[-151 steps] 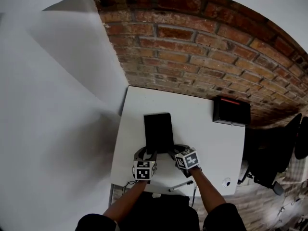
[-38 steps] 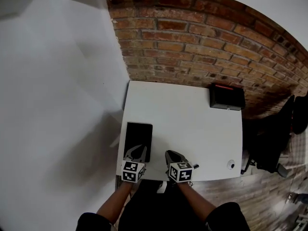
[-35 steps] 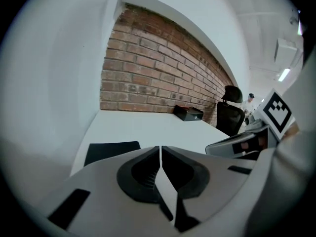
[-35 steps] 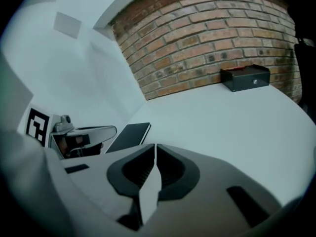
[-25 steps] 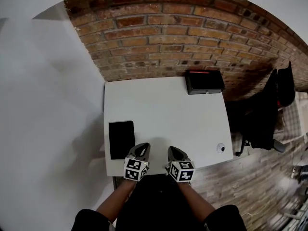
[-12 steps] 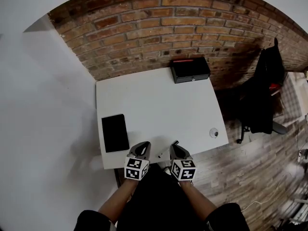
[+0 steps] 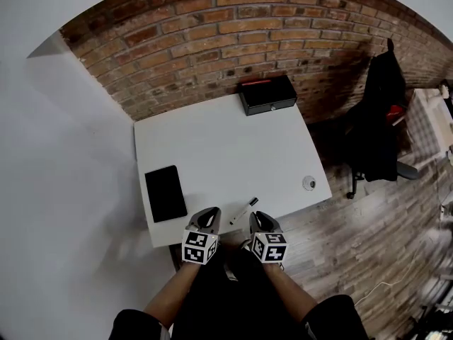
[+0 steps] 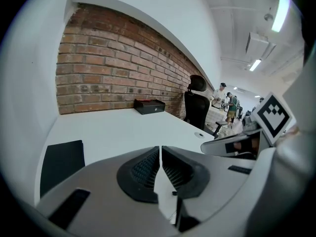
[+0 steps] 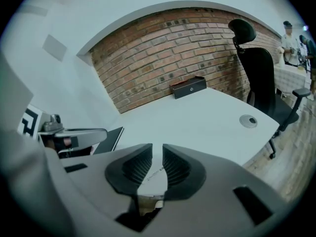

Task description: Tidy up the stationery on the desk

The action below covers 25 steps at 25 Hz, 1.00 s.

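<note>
Left gripper [image 7: 207, 215] was closed and empty and right gripper [image 7: 259, 218] empty, jaws just opening slightly, both at the white desk's [image 7: 226, 144] 6 o'clock edge, with the white black-capped marker pen [image 7: 243, 210] unobstructed just beyond, flat black rectangular pad [image 7: 165, 193] at 10 o'clock and black box [image 7: 267, 94] at 12.

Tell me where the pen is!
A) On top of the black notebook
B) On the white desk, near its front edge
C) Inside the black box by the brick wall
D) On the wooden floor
B: the pen lies flat on the bare desk near the front edge. It is apart from the notebook on the left and far from the box at the back.
</note>
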Motion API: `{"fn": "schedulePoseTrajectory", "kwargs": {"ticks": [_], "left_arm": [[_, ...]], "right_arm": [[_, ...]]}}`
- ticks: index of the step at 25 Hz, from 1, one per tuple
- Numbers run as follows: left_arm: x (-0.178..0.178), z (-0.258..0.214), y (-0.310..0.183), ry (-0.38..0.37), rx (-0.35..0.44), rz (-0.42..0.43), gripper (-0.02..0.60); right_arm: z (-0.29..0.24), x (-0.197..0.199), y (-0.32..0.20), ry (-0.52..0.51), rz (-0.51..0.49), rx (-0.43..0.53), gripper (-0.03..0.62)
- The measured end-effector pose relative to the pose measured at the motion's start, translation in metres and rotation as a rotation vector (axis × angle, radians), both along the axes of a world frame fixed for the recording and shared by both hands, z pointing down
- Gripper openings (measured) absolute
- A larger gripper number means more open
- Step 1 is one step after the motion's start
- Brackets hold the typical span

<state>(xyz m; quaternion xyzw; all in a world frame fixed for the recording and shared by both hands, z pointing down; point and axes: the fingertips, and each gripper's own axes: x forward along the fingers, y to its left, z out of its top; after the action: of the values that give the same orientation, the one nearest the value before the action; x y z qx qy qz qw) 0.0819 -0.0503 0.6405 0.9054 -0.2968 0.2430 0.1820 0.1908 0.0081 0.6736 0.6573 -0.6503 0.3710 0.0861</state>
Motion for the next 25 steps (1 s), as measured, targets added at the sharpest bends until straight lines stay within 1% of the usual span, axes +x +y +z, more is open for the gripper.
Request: {"fn": "schedulePoseTrajectory", "kwargs": {"ticks": [5, 9, 15, 21, 25], "left_arm": [[0.002, 0.004, -0.003, 0.005, -0.021, 0.065, 0.026], [0.003, 0.006, -0.004, 0.014, -0.032, 0.109, 0.026], [-0.004, 0.013, -0.002, 0.007, -0.056, 0.179, 0.026], [-0.014, 0.019, -0.005, 0.009, -0.081, 0.209, 0.026], [-0.026, 0.025, -0.011, 0.007, -0.095, 0.208, 0.026]], "right_arm": [[0.008, -0.005, 0.000, -0.013, 0.084, -0.024, 0.087], [0.015, -0.009, 0.000, -0.011, 0.130, -0.051, 0.101], [0.036, -0.016, -0.004, -0.026, 0.199, -0.107, 0.118], [0.060, -0.026, -0.010, -0.053, 0.215, -0.190, 0.124], [0.076, -0.032, -0.013, -0.074, 0.235, -0.233, 0.124]]}}
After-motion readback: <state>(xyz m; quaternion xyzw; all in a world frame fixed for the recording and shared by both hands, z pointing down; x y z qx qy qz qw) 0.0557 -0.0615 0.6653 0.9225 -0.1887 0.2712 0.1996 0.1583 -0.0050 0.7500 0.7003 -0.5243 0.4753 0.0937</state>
